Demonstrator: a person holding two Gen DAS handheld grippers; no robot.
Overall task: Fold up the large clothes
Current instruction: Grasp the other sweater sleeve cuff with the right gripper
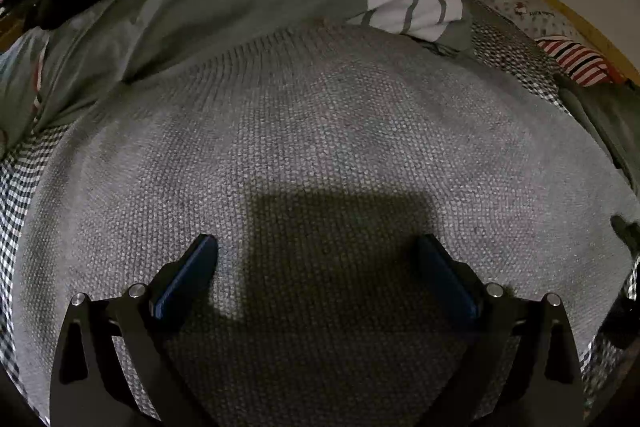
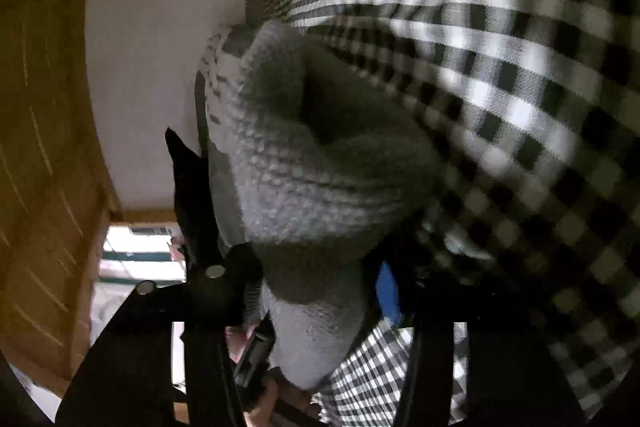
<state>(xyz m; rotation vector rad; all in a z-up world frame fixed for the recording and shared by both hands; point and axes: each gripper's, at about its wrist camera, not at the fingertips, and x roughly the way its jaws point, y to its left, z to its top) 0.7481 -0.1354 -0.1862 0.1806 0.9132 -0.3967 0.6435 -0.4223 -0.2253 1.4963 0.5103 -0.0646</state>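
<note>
Bunching grey sweater hiding right gripper fingers

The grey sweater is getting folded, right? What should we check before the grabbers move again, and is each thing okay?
1. Right gripper has hold of the grey knit sweater: ok, knit is bunched between its fingers.
2. Only the sweater is caught: cannot tell, the checkered cloth lies right against that grip.
3. Left gripper is free: ok, its jaws stand wide apart with nothing between them.
4. The sweater body lies flat under the left gripper: ok, smooth, no big wrinkles.
5. The sweater is clear of other clothes: not ok, a grey-green garment lies over its far edge.
</note>
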